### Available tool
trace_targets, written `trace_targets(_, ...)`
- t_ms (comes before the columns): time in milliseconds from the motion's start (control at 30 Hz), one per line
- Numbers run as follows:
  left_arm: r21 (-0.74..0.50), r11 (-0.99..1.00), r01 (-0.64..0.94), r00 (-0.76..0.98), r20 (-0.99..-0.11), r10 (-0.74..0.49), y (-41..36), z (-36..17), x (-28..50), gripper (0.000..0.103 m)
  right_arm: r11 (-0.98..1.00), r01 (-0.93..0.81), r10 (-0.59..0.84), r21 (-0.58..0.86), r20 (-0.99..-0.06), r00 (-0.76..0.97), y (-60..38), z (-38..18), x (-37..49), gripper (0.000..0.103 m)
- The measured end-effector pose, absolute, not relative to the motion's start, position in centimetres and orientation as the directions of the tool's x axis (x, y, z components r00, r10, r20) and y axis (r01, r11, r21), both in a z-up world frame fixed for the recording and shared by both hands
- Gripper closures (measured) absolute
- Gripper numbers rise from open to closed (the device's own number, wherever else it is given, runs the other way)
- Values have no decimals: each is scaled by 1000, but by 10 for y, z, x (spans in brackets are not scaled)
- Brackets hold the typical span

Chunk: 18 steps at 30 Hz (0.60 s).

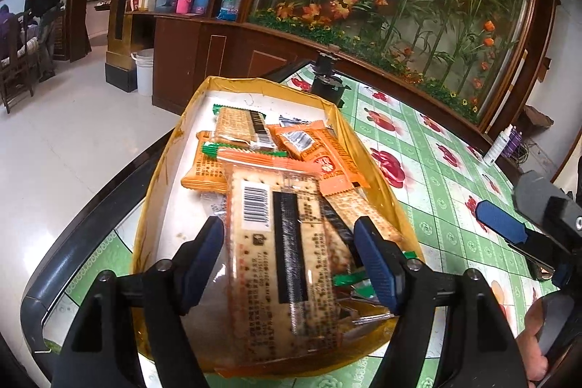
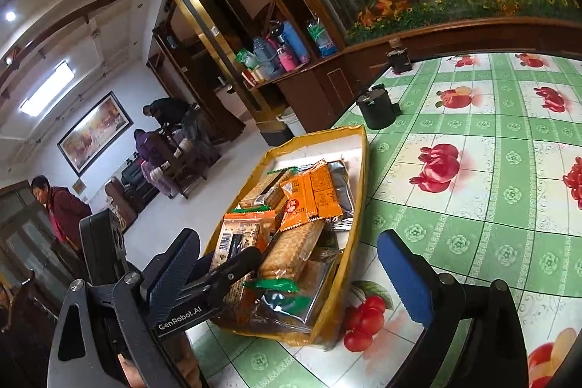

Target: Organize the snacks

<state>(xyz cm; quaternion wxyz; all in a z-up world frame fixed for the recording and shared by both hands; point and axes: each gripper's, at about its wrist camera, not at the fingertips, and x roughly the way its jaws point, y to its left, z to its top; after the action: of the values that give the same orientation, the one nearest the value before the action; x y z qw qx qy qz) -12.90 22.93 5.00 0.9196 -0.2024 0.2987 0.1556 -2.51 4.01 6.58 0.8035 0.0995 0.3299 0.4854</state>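
Left gripper, jaws apart, hovers over a clear cracker packet lying in the yellow-rimmed tray among orange snack packets. Right gripper, jaws wide and empty, hangs beside the tray above the green fruit-print tablecloth.

Ahead of the left gripper, snack packets lie piled in the box (on the table), the right gripper to its right.

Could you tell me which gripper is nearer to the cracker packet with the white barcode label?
Left. The left gripper is over the box, its open fingers straddling the cracker packet. The right gripper stands open beside the box, above the tablecloth.
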Motion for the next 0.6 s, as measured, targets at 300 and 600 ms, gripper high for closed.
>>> trace_targets(300,-259,880,-398,785,-592,181,216,58,-136,14,610,-695,772,380,-483,413,30,65,-30,1)
trace_targets(600,-205,884,-419,780,-579,236,212,63,-138,7,591,-680,792,434,-472,386,20,57,-29,1)
